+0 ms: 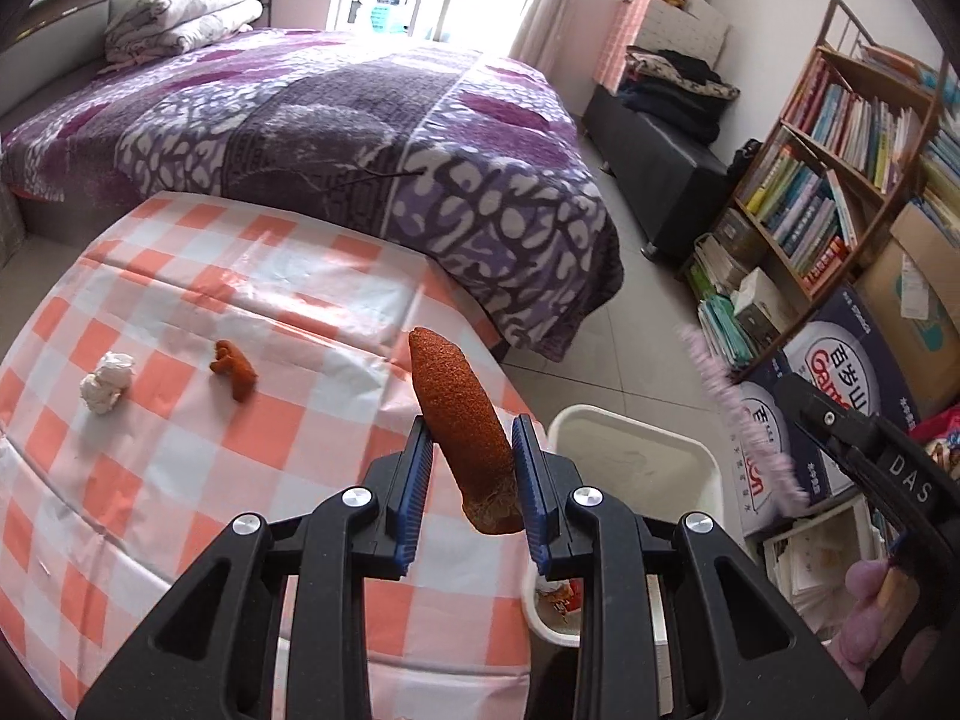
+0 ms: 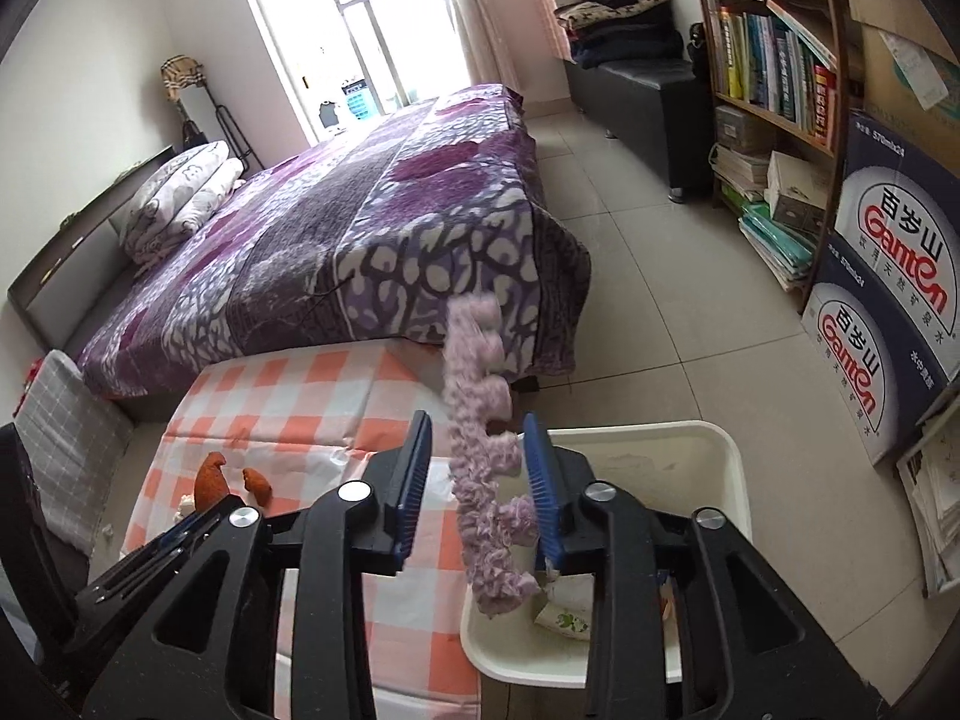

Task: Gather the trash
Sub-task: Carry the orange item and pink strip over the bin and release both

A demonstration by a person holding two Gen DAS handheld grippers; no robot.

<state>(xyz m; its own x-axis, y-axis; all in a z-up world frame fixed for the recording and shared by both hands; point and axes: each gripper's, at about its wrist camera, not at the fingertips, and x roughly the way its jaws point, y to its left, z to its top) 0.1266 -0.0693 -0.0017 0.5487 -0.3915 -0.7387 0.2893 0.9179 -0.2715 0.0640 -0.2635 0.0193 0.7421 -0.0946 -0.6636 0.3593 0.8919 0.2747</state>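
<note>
Clamping an orange sponge (image 1: 462,438), left tool (image 1: 471,468); bin (image 2: 708,450) contents half-hidden behind open right tool (image 2: 480,480).

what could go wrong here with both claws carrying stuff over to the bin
1. The purple fluffy strip hangs loosely between the right claw pads; much of it is over the checkered table, so it may miss the white bin.
2. The left claw pinches the orange piece only near its lower end, and it leans, so it might slip before reaching the bin.
</note>
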